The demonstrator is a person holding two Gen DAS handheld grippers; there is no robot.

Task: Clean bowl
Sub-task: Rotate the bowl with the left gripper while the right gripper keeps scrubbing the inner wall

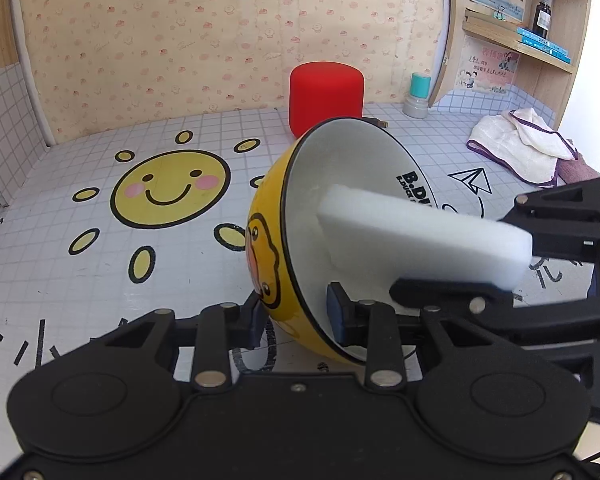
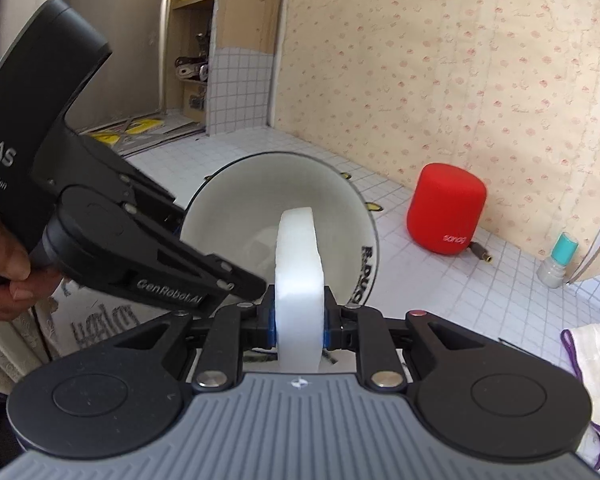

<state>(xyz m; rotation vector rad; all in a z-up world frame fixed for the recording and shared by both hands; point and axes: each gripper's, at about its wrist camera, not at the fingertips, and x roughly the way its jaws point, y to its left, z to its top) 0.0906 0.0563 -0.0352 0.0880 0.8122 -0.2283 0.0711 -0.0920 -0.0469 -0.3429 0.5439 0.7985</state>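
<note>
The left hand-held gripper (image 1: 296,320) clamps the tipped bowl (image 1: 300,216) by its rim above the surface (image 1: 60,280); the right hand-held gripper (image 2: 300,322) grips the sponge (image 2: 298,276), its long axis pointing straight into the bowl's open mouth.

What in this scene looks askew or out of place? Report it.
The yellow duck-print ceramic bowl is tipped on its side, held at the rim by the left hand-held gripper, not standing upright. That suits wiping: the right hand-held gripper presses a white foam sponge inside. No spill or damage is visible.
</note>
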